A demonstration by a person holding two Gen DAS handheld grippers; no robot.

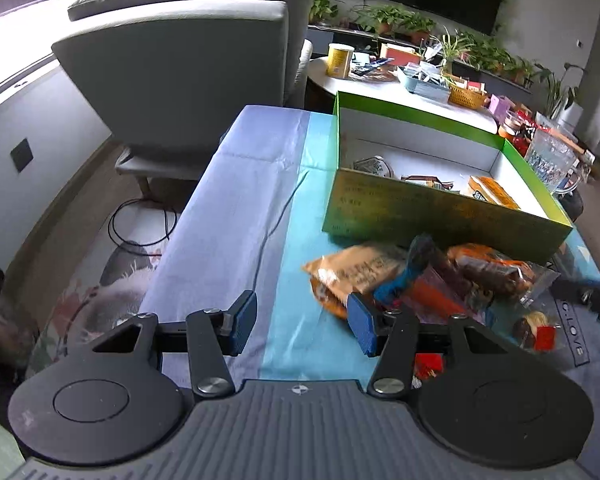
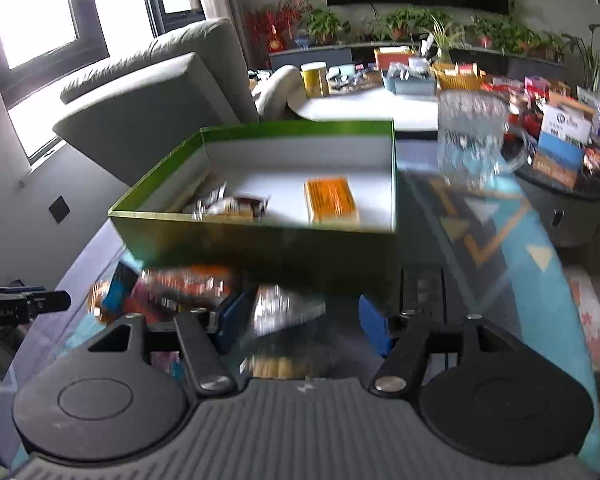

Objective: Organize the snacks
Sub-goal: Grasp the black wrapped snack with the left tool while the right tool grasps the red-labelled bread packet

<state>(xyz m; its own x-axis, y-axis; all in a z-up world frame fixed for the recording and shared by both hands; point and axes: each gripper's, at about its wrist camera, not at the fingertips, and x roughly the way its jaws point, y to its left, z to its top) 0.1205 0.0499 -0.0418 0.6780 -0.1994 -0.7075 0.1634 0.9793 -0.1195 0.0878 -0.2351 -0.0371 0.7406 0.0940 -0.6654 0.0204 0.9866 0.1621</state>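
Note:
A green box [image 1: 440, 216] with a white inside stands on the table and holds an orange packet [image 1: 492, 192] and a few wrapped snacks. A pile of snack packets [image 1: 420, 280] lies in front of it. My left gripper [image 1: 300, 324] is open and empty, left of the pile above the blue cloth. In the right wrist view the green box [image 2: 260, 248] is straight ahead with the orange packet [image 2: 332, 200] inside. My right gripper [image 2: 304, 324] is open, with a silvery snack packet [image 2: 284, 312] lying between its fingers. The view is blurred.
A grey armchair [image 1: 188, 72] stands behind the table's left end. A white coffee table [image 1: 400, 84] with a yellow can [image 1: 339, 60], baskets and plants is behind the box. A glass jug [image 2: 468, 148] stands right of the box. A cable [image 1: 140, 220] lies on the floor.

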